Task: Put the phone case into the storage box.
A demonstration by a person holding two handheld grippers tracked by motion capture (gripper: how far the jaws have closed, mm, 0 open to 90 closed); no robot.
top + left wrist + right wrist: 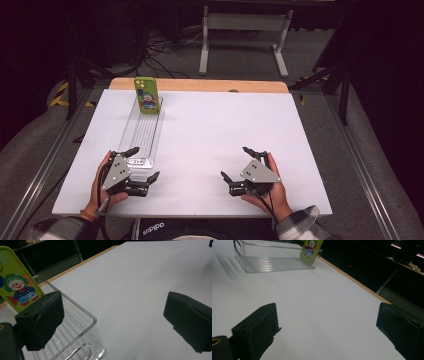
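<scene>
A green phone (146, 96) with a clown picture on its case leans upright at the far end of a long clear plastic tray (141, 134). My left gripper (145, 162) is open, held right at the tray's near end. In the left gripper view the tray's corner (82, 332) sits between the jaws and the phone (17, 287) rises behind the left jaw. My right gripper (237, 162) is open over bare table at the front right, nothing between its fingers. In the right gripper view the tray (274, 260) and phone (311, 250) lie far off.
The white table top (215, 130) has a wooden strip (200, 85) along its far edge. Beyond it stand a white desk frame (245, 30) and floor cables. Metal rails run along both sides of the table.
</scene>
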